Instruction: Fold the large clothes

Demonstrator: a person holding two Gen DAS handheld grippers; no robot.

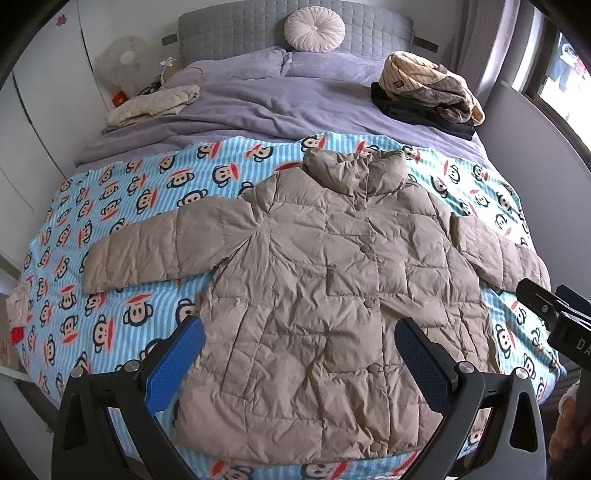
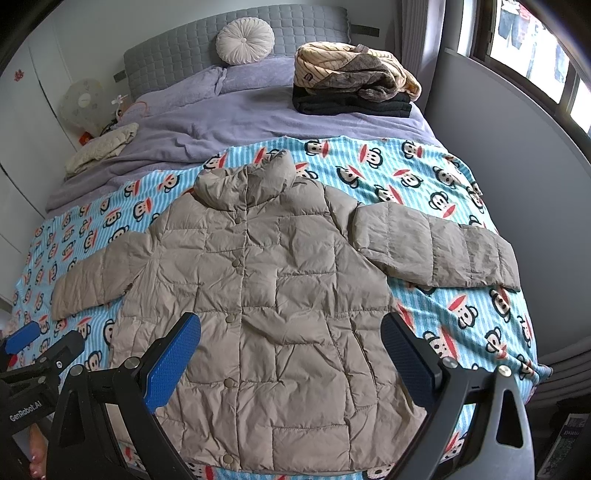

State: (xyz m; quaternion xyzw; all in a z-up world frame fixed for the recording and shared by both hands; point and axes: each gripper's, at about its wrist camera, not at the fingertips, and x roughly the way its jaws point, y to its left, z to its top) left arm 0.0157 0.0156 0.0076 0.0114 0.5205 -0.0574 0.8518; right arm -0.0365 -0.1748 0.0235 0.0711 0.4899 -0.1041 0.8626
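Note:
A beige quilted puffer jacket lies flat and buttoned on a blue monkey-print blanket, collar toward the headboard, both sleeves spread sideways. It also shows in the right wrist view. My left gripper is open and empty, held above the jacket's lower half. My right gripper is open and empty, also above the lower half. The right gripper's body shows at the right edge of the left wrist view. The left gripper shows at the left edge of the right wrist view.
The blanket covers a bed with purple bedding. A pile of folded clothes sits at the far right of the bed, a cream garment at the far left. A round cushion leans on the grey headboard. A wall runs along the right.

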